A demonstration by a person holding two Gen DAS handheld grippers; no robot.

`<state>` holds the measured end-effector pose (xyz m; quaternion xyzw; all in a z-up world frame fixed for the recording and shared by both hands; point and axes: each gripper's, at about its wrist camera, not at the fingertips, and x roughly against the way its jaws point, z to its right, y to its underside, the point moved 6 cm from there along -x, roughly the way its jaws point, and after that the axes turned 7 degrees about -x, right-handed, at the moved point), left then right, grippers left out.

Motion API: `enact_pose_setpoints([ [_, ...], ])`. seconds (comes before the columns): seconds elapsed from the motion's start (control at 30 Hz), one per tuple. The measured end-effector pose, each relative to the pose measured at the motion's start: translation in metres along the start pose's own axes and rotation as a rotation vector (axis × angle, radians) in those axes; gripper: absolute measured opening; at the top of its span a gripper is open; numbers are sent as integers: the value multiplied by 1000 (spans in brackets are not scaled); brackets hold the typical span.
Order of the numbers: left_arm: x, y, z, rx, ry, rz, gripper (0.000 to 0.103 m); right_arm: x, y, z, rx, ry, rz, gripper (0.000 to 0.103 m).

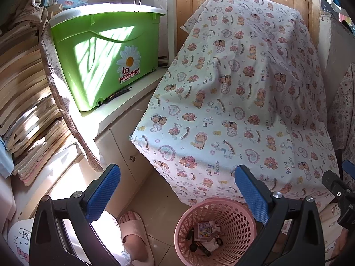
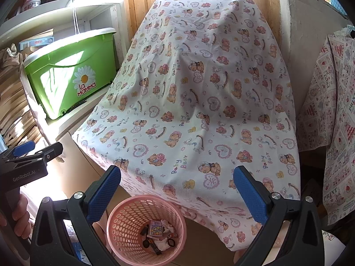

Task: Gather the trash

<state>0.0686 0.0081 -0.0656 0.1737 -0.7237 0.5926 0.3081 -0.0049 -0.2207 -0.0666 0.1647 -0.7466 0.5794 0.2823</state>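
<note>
A pink perforated basket [image 1: 230, 226] [image 2: 128, 219] stands on the floor below the cloth-covered table. Inside lie several scraps: a small colourful card [image 1: 204, 230] [image 2: 155, 227], crumpled white paper [image 2: 167, 224] and dark small items [image 2: 153, 245]. My left gripper [image 1: 177, 195] hangs open above the basket's left side, nothing between its blue pads. My right gripper [image 2: 177, 195] is open too, held above and behind the basket, empty. The left gripper's body [image 2: 26, 166] shows at the left edge of the right wrist view, gripped by a hand [image 2: 20, 217].
A table draped in a bear-print cloth [image 1: 233, 102] [image 2: 199, 102] fills the middle. A green "La Mamma" bin [image 1: 106, 55] [image 2: 68, 75] sits on a white cabinet at left, beside stacked books [image 1: 24, 102]. A foot in a pink slipper [image 1: 133, 232] stands left of the basket.
</note>
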Motion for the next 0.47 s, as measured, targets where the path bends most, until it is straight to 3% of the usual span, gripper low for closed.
enact_pose_setpoints([
  [0.47,0,1,4,-29,-18,3,101,0,0,0,0,0,0,102],
])
